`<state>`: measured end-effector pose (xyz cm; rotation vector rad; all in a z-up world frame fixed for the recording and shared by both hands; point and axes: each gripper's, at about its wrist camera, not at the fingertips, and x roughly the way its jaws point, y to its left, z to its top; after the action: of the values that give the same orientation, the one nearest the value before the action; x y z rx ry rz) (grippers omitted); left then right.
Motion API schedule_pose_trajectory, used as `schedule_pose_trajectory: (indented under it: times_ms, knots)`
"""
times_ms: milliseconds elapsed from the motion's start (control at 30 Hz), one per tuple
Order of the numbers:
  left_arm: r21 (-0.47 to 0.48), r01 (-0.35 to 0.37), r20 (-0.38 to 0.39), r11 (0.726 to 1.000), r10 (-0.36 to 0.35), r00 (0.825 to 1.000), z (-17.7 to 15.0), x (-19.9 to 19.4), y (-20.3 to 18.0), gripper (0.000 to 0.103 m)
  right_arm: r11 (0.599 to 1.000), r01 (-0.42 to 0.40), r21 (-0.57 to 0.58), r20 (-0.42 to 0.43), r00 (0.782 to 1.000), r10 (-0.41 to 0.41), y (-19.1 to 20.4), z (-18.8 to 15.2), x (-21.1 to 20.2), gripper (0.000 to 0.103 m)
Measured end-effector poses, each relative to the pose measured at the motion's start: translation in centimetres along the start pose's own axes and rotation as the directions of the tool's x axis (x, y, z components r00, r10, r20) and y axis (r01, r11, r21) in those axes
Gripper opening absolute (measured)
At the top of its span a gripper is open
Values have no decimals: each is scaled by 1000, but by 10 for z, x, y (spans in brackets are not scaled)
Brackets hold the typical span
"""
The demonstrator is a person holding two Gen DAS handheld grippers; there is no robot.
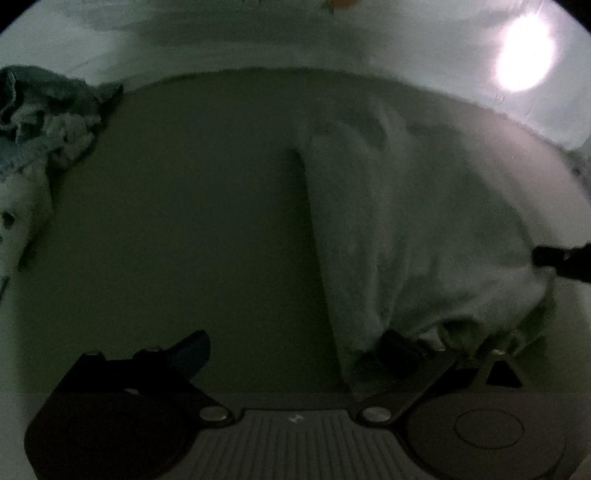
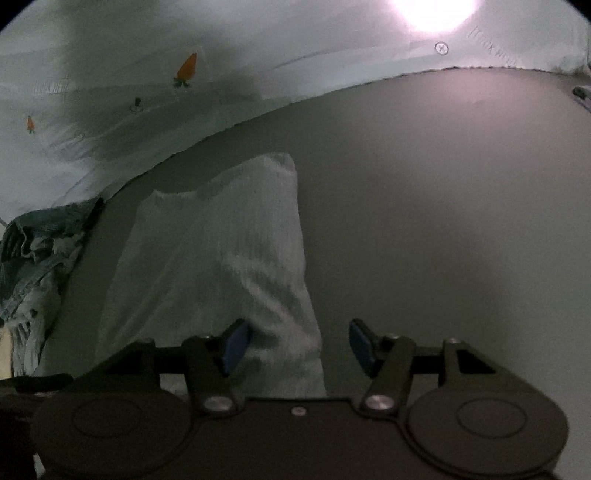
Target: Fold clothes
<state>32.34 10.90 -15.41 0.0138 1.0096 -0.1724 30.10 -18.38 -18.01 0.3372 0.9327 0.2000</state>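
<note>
- Spreading under everything, a dark mat (image 1: 177,221) (image 2: 443,221), lying on a pale sheet (image 1: 295,40) (image 2: 110,66) printed with small carrots (image 2: 187,68); glare (image 1: 524,55) (image 2: 436,11) shining on the sheet past the mat's far edge.
- Lying on the mat, a white cloth (image 1: 406,229) (image 2: 229,258), partly folded: in the left wrist view covering the mat's right half with a straight edge running toward the camera; in the right wrist view stretching as a long strip from the near edge toward the mat's far edge.
- Sitting at the mat's left edge, a crumpled pile (image 1: 40,122) (image 2: 40,251) of blue-grey and white clothes, partly on the sheet, well apart from the cloth.
- Hovering over the mat's near side, the left gripper (image 1: 295,343), jaws spread wide; left finger over bare mat, right finger (image 1: 397,347) touching the cloth's near bunched edge, nothing clamped.
- Hovering low over the mat's near side, the right gripper (image 2: 299,345), jaws spread wide, blue pads (image 2: 236,343) showing; left pad over the cloth, right pad over bare mat, the cloth's right edge lying between them, not pinched.
- Showing at the cloth's right edge in the left wrist view, a dark fingertip of the right gripper (image 1: 554,256), touching or just beside the fabric; hard to tell through blur.
</note>
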Motion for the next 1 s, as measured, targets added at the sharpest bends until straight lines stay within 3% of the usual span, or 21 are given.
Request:
schedule_pose_trajectory:
  times_ms: [100, 267, 367, 467, 500, 567, 600, 667, 733, 800, 867, 900, 967, 1000]
  knots:
    - [-28, 51, 88, 998, -49, 995, 20, -8, 14, 98, 1000, 1, 12, 6, 1000, -1, -4, 5, 2, 62]
    - [-111, 126, 166, 986, -106, 980, 65, 17, 15, 97, 1000, 0, 16, 1, 1000, 0, -5, 13, 13, 62]
    - [-137, 170, 166, 976, -146, 975, 90, 44, 3, 95, 1000, -9, 4, 1, 1000, 9, -2, 20, 20, 62]
    - [-159, 170, 127, 972, -151, 980, 105, 74, -8, 68, 1000, -9, -12, 4, 1000, 9, 2, 26, 26, 62]
    - [-163, 126, 109, 979, -109, 988, 109, 81, -11, 49, 1000, -8, -17, 5, 1000, 8, 4, 27, 28, 62]
    - [-165, 49, 91, 985, -35, 995, 113, 87, -14, 27, 1000, -5, -25, 2, 1000, 5, 6, 29, 30, 62]
    - [-175, 42, 106, 984, -24, 994, 112, 83, -14, 9, 1000, -4, -28, 1, 1000, 4, 6, 29, 30, 62]
    - [-185, 35, 158, 982, -6, 987, 110, 71, -14, 7, 999, -5, -37, 3, 1000, 5, 5, 28, 29, 62]
    - [-183, -33, 183, 983, 67, 981, 107, 65, -12, 0, 999, -8, -40, 0, 1000, 8, 2, 27, 29, 62]
    - [-219, -108, 150, 970, 143, 978, 105, 70, -2, 1, 999, -14, -31, -6, 1000, 13, -1, 28, 30, 62]
    - [-304, -98, 85, 948, 129, 988, 103, 77, 18, 3, 999, -24, -28, -12, 1000, 23, -3, 30, 31, 62]
    - [-329, -69, 84, 942, 102, 991, 99, 73, 23, 9, 999, -25, -30, -13, 1000, 25, -3, 31, 31, 62]
    - [-370, -2, 94, 929, 39, 995, 90, 65, 34, 39, 999, -30, -34, -11, 999, 30, -3, 35, 30, 62]
    - [-372, 22, 102, 928, 17, 995, 83, 58, 35, 59, 999, -36, -28, -10, 999, 35, -3, 36, 30, 62]
